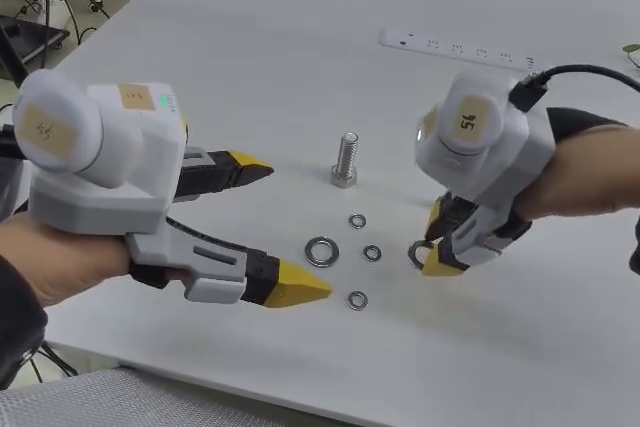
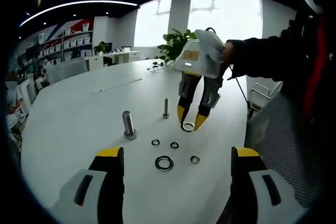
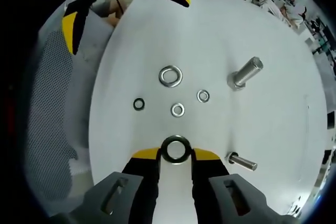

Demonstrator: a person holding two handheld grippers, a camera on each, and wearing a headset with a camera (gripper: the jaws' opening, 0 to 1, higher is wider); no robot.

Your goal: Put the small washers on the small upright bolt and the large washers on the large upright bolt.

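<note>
Yellow-tipped left gripper (image 1: 292, 229) gapes wide, empty, by the worktop's (image 1: 300, 27) near edge. Large bolt (image 1: 344, 160) stands mid-worktop. Right gripper (image 1: 432, 245) pinches a large washer (image 3: 164, 150) (held by its rim). Level the ring over that bolt before letting go.

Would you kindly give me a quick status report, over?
Left gripper open, hovering. Right gripper shut on large washer. Large bolt upright, bare. Four washers loose nearby.
</note>
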